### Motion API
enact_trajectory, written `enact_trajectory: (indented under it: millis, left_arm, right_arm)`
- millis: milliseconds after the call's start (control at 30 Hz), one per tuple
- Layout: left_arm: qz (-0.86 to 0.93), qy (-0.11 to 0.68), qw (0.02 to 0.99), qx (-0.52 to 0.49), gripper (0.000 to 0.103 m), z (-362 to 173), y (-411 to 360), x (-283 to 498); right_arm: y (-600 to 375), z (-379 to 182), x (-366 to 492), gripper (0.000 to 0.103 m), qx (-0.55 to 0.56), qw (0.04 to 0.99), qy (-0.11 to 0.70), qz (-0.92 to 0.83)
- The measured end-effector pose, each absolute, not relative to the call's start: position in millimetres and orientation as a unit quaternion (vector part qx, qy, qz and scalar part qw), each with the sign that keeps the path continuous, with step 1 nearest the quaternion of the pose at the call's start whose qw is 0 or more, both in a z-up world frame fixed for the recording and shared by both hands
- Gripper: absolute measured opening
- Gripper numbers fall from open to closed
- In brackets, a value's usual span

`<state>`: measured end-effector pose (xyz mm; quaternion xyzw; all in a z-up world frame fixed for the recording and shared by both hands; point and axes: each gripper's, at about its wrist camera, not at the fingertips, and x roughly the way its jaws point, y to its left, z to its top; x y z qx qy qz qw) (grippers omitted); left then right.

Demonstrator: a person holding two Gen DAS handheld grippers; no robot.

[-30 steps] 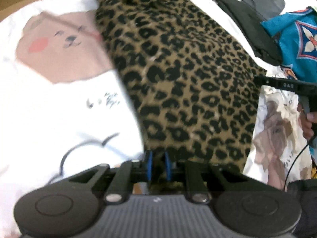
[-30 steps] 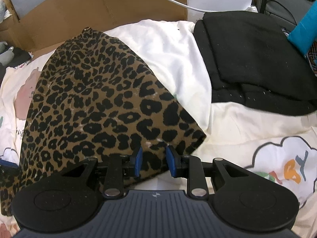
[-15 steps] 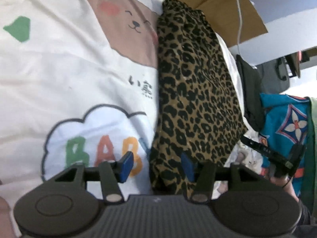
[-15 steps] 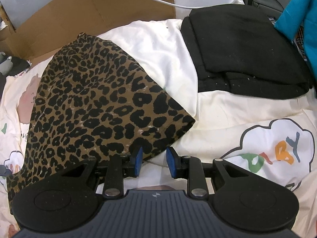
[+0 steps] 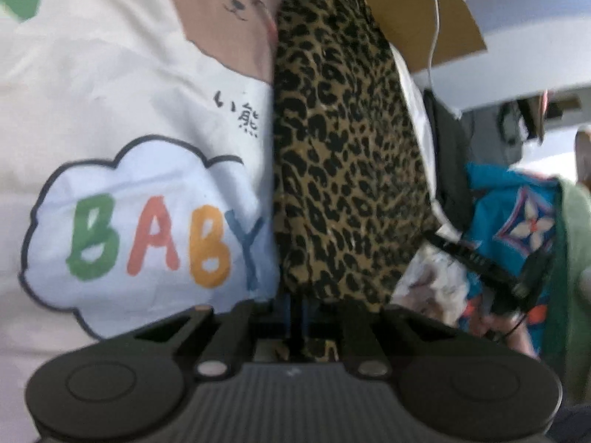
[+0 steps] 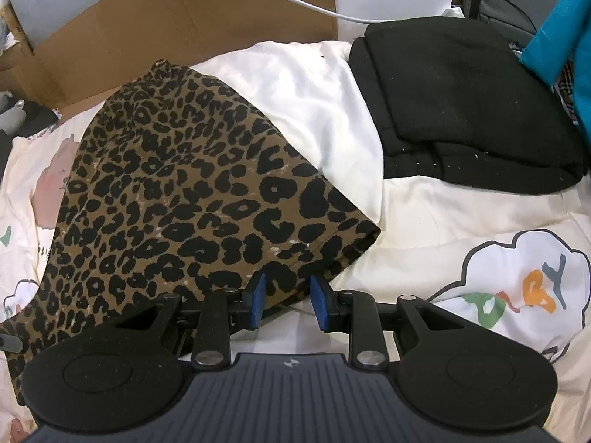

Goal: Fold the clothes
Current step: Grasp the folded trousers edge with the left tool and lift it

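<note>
A leopard-print garment (image 5: 347,170) lies folded lengthwise on a cream bedsheet printed with "BABY" clouds (image 5: 147,236). My left gripper (image 5: 295,304) is shut on its near hem, and cloth bunches over the narrow slit between the blue pads. In the right wrist view the same leopard garment (image 6: 177,199) spreads away to the left. My right gripper (image 6: 288,295) is open at its near right corner, with the hem lying between the blue pads (image 6: 258,291). From the left wrist view, the right gripper (image 5: 476,258) and the hand holding it show at the garment's right side.
A folded black garment (image 6: 465,103) lies at the back right on a white cloth (image 6: 314,88). Brown cardboard (image 6: 177,18) with a white cable stands behind the bed. Blue patterned fabric (image 5: 517,221) is at the right.
The left gripper, open half a second ago, has closed on the garment's near hem. The right gripper keeps the same opening and sits slightly closer to the corner.
</note>
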<state>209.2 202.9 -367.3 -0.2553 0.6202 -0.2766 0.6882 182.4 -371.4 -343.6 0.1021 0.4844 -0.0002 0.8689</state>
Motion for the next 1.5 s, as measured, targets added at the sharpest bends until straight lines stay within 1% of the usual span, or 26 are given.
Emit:
enact_trajectory:
  millis: [100,133,167,200,233,267,300,367,433,500,533,567,633,700,767,800,1000,1200,1367,1500]
  left_arm:
    - [-0.272,0.621,0.684,-0.268,0.006,-368,208,205]
    - [-0.271,0.624,0.682,-0.27,0.012,-370,208,204]
    - [-0.269,0.626,0.679,-0.273,0.026,-372,208,203]
    - [-0.269,0.628,0.675,-0.278,0.036,-374,207,203]
    - [-0.27,0.629,0.671,-0.285,0.052,-377,205,203]
    - [-0.272,0.629,0.667,-0.291,0.053,-380,202,203]
    - [-0.276,0.629,0.664,-0.296,0.053,-383,198,203]
    - [-0.28,0.632,0.655,-0.305,0.047,-390,191,203]
    - [-0.282,0.635,0.645,-0.317,0.045,-396,186,202]
    - [-0.285,0.636,0.638,-0.326,0.034,-399,183,199]
    - [-0.284,0.638,0.638,-0.324,0.02,-400,183,198]
    - [-0.282,0.64,0.64,-0.319,0.01,-401,184,196]
    - [-0.28,0.64,0.639,-0.321,0.007,-401,187,195]
    - [-0.282,0.638,0.641,-0.319,0.006,-399,192,194]
    - [-0.281,0.637,0.647,-0.311,0.006,-395,198,195]
    - [-0.279,0.638,0.648,-0.309,0.006,-394,201,196]
    - [-0.269,0.637,0.656,-0.302,0.006,-394,210,202]
    - [-0.259,0.629,0.671,-0.294,0.005,-387,222,210]
    - [-0.233,0.615,0.692,-0.295,0.005,-377,241,221]
    - [-0.224,0.61,0.701,-0.293,0.005,-375,241,229]
  right_arm:
    - [-373,-343,181,0.034,0.102,0.87,0.483,0.0]
    - [-373,-343,181,0.034,0.102,0.87,0.482,0.0]
    - [-374,-343,180,0.034,0.102,0.871,0.481,0.0]
    - [-374,-342,180,0.034,0.102,0.871,0.481,0.0]
    - [-375,-342,180,0.034,0.102,0.871,0.48,0.001]
    - [-375,-342,179,0.034,0.102,0.872,0.48,0.001]
    - [-376,-342,179,0.034,0.102,0.872,0.479,0.001]
    - [-380,-340,179,0.034,0.102,0.873,0.476,-0.003]
    - [-385,-338,179,0.034,0.104,0.875,0.473,-0.009]
    - [-391,-337,179,0.034,0.111,0.875,0.471,-0.016]
    - [-394,-337,178,0.034,0.113,0.875,0.47,-0.019]
    - [-396,-337,178,0.034,0.114,0.875,0.469,-0.022]
    - [-398,-337,178,0.034,0.114,0.876,0.468,-0.024]
    - [-400,-336,178,0.034,0.116,0.877,0.465,-0.025]
    - [-403,-335,179,0.037,0.12,0.879,0.462,-0.024]
    - [-405,-334,180,0.04,0.122,0.879,0.46,-0.022]
    - [-416,-333,193,0.04,0.145,0.878,0.456,-0.003]
    - [-415,-345,216,0.04,0.155,0.864,0.476,0.045]
    - [-419,-354,231,0.04,0.164,0.858,0.484,0.061]
    - [-418,-365,236,0.04,0.169,0.846,0.502,0.067]
